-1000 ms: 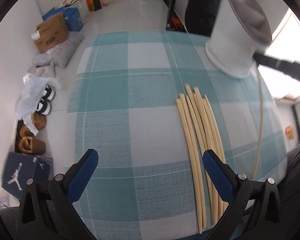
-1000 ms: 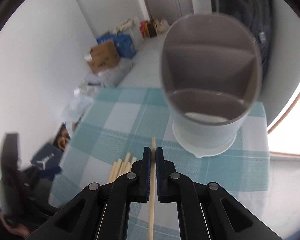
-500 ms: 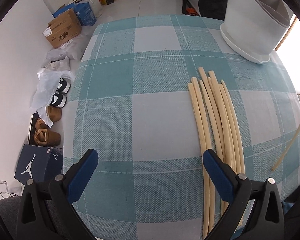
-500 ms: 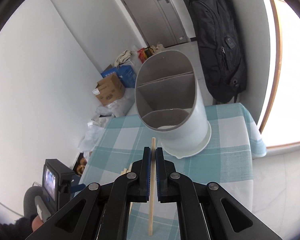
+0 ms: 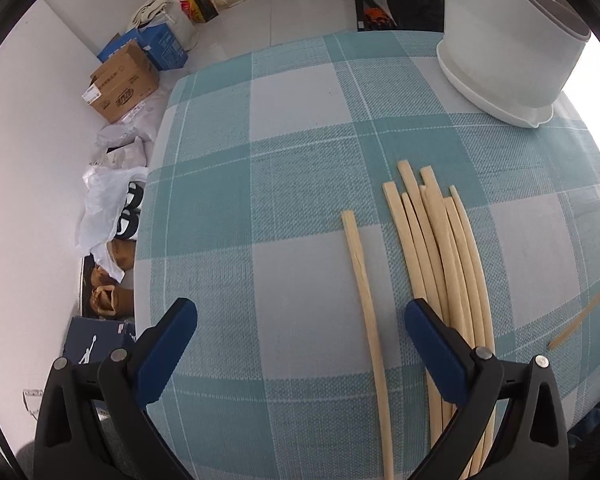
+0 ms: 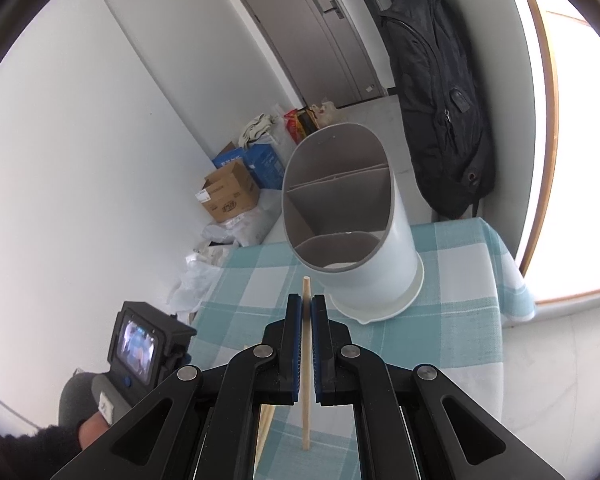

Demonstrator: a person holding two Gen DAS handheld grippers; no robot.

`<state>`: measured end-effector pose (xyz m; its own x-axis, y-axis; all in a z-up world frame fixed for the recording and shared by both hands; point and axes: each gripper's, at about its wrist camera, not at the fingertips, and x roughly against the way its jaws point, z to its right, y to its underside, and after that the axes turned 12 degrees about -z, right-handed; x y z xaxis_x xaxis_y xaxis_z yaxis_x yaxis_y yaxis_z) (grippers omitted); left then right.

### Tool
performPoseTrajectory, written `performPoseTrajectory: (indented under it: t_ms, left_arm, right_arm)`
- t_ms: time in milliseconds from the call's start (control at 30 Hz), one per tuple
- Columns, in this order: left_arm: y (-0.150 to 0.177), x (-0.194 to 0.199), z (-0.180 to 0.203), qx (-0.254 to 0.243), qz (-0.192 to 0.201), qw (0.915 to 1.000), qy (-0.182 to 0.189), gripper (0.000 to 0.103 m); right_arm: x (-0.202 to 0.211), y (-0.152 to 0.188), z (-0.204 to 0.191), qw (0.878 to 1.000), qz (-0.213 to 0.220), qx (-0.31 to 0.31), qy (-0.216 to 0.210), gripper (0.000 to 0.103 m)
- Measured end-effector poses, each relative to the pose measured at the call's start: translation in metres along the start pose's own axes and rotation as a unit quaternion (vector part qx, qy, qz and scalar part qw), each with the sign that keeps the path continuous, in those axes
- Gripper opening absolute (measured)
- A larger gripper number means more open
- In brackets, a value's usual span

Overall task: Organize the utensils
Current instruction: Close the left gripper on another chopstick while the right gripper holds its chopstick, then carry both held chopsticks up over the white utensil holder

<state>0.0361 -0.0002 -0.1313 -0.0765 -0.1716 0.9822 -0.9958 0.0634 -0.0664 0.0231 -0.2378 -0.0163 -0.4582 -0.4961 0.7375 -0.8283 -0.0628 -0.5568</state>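
Several pale wooden chopsticks (image 5: 444, 264) lie bundled on the teal checked tablecloth (image 5: 268, 184), and one chopstick (image 5: 366, 300) lies apart to their left. My left gripper (image 5: 300, 344) hangs open just above the cloth, its right finger (image 5: 432, 344) over the bundle and the lone stick between the fingers. My right gripper (image 6: 307, 312) is shut on a single chopstick (image 6: 306, 400), held in the air in front of the white utensil holder (image 6: 364, 240). That held stick's end shows at the right edge of the left wrist view (image 5: 584, 312). The holder (image 5: 508, 44) has grey divided compartments.
The table's left edge drops to a floor with cardboard boxes (image 5: 120, 84), bags and shoes (image 5: 112, 276). A black backpack (image 6: 440, 108) hangs on the wall behind the holder. A hand and the left gripper's housing (image 6: 144, 344) show at lower left in the right wrist view.
My left gripper has sunk closer to the cloth, and one chopstick now lies apart from the bundle. My right gripper drew back and tilted up from the holder, still gripping its stick.
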Motion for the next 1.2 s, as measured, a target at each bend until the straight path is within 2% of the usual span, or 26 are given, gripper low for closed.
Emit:
performPoseTrajectory:
  t_ms: [67,167,300,367,400,467,500,533,667,733,800,900,967,1200]
  left_arm:
    - [-0.005,0.001,-0.002,-0.007,-0.002,0.9996,0.029,0.084]
    - [-0.014,0.002,-0.005,-0.004,-0.015,0.9967,0.079,0.067]
    - [-0.024,0.003,-0.001,-0.014,-0.010,0.9959,0.089,0.053]
    - [-0.028,0.004,0.002,-0.024,-0.005,0.9953,0.094,0.040]
    - [-0.028,0.005,0.004,-0.028,0.002,0.9950,0.095,0.037]
    - [-0.026,0.005,0.007,-0.042,0.017,0.9938,0.102,0.017]
    - [-0.026,0.006,0.008,-0.045,0.021,0.9935,0.103,0.013]
    - [-0.026,0.005,0.010,-0.045,0.022,0.9935,0.102,0.003]
    - [-0.027,0.006,0.002,-0.031,0.019,0.9915,0.125,0.002]
    - [-0.026,0.014,-0.005,-0.011,0.034,0.9895,0.140,0.002]
    - [-0.019,0.030,-0.010,0.004,0.067,0.9860,0.153,0.002]
    - [-0.006,0.061,-0.017,0.023,0.128,0.9802,0.149,0.002]
    - [0.006,0.084,-0.024,0.038,0.175,0.9707,0.160,0.002]
    - [0.031,0.125,-0.027,0.052,0.269,0.9456,0.175,0.002]
  right_arm:
    - [0.001,0.000,0.001,1.000,0.002,-0.001,-0.003,0.004]
    - [0.003,0.000,0.002,1.000,0.005,-0.004,-0.008,0.004]
    - [0.005,-0.001,0.004,1.000,0.006,-0.006,-0.011,0.004]
    - [0.005,-0.001,0.004,1.000,0.006,-0.007,-0.012,0.004]
    - [0.005,-0.001,0.004,1.000,0.005,-0.006,-0.011,0.004]
    - [0.005,-0.002,0.004,1.000,0.006,-0.006,-0.010,0.004]
    - [0.005,-0.002,0.003,1.000,0.006,-0.005,-0.010,0.004]
    - [0.005,-0.002,0.003,1.000,0.006,-0.005,-0.009,0.004]
    - [0.005,-0.001,0.000,1.000,0.010,0.001,-0.003,0.004]
    - [0.005,0.001,-0.003,1.000,0.014,0.007,0.002,0.004]
    - [0.005,0.002,-0.006,1.000,0.018,0.013,0.007,0.004]
    - [0.007,0.005,-0.011,0.999,0.024,0.020,0.009,0.004]
    - [0.009,0.006,-0.014,0.999,0.028,0.022,0.011,0.004]
    - [0.015,0.017,-0.029,0.998,0.051,0.031,0.034,0.004]
